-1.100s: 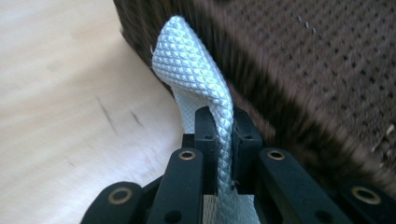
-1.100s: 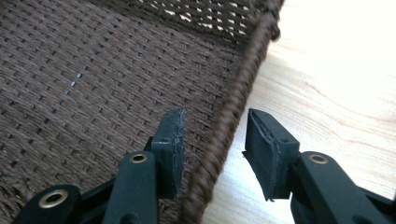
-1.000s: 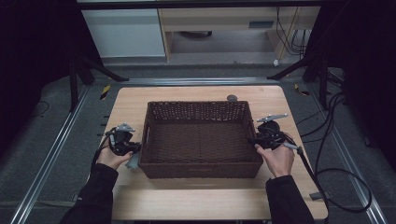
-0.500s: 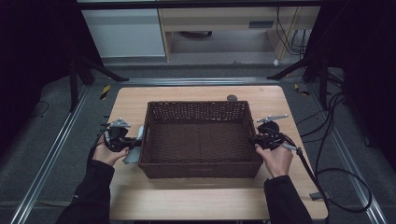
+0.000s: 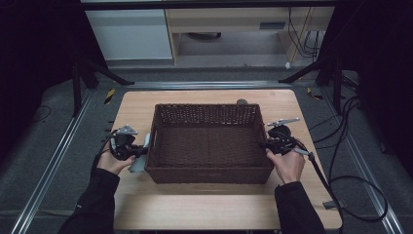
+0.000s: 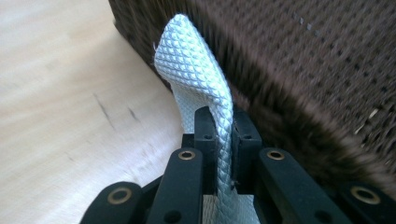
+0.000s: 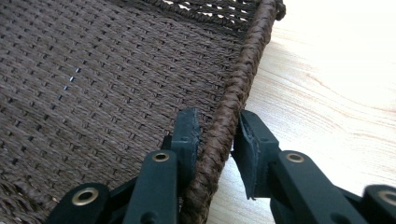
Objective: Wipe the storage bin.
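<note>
left tongs (image 6: pixel 218 140) clamp silver quilted strip (image 6: pixel 196 70) | right tongs (image 7: pixel 215 140) closing astride brown wicker basket (image 5: pixel 209 168) rim

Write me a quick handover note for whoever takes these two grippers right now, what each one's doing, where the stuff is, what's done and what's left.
Left gripper: shut on a silvery quilted pouch, held just outside the basket's left wall.
Right gripper: jaws straddle the braided rim of the basket on its right side; they have just been closing, and the outer pad looks not yet pressed on.
Basket sits mid-table, nothing seen inside it. A small dark thing lies behind its far rim.
Done: pouch picked up, rim lined up.
Left, probably: firm up the right grip to steady the basket, then put the pouch in.
</note>
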Demonstrator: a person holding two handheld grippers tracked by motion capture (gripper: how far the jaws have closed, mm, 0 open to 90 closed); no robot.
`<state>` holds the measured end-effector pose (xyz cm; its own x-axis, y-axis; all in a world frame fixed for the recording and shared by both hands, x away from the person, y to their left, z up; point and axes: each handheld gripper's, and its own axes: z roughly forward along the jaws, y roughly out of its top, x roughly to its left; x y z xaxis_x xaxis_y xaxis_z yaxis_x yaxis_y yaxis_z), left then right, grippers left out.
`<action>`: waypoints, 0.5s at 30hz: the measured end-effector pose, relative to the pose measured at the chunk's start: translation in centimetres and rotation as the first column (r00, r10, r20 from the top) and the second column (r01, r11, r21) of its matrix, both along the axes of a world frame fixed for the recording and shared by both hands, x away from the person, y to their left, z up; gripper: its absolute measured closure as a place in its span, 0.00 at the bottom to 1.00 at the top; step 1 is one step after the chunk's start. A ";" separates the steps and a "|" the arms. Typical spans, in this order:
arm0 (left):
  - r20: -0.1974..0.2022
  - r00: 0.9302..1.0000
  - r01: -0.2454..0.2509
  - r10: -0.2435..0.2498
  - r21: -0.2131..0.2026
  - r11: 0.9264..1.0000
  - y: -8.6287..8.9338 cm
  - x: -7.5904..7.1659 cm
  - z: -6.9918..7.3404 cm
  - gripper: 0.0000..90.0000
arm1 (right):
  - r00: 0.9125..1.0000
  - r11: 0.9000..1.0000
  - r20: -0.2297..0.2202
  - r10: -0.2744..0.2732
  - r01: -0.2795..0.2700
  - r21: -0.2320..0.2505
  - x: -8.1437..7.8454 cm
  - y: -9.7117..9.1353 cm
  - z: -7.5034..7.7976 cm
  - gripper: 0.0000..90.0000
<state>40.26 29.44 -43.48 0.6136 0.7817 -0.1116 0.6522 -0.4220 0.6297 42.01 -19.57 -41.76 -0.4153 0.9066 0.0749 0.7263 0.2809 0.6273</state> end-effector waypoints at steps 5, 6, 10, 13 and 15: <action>-0.057 0.998 0.023 -0.021 0.024 0.999 -0.5 -0.4 -2.3 0.92 | 0.999 1.000 0.050 0.010 -0.010 -0.012 -0.3 -0.1 0.2 0.71; -0.063 0.998 0.024 -0.023 0.024 0.999 -0.5 -0.5 -2.6 0.92 | 0.998 1.000 0.063 0.010 -0.010 -0.004 -0.4 -0.1 0.4 0.69; -0.065 0.998 0.017 -0.016 0.014 1.000 -0.2 -0.6 -2.6 0.92 | 0.998 1.000 0.064 0.027 -0.027 -0.009 -0.6 -0.1 0.7 0.67; -0.039 0.999 0.008 -0.008 0.005 1.000 0.2 -0.7 -1.5 0.92 | 0.999 0.999 0.038 0.033 -0.032 -0.028 -0.5 0.0 0.3 0.67; -0.010 1.000 0.001 -0.002 -0.009 1.000 0.5 -0.8 -0.3 0.92 | 0.999 0.999 0.020 0.031 -0.030 -0.025 -0.3 -0.1 0.1 0.69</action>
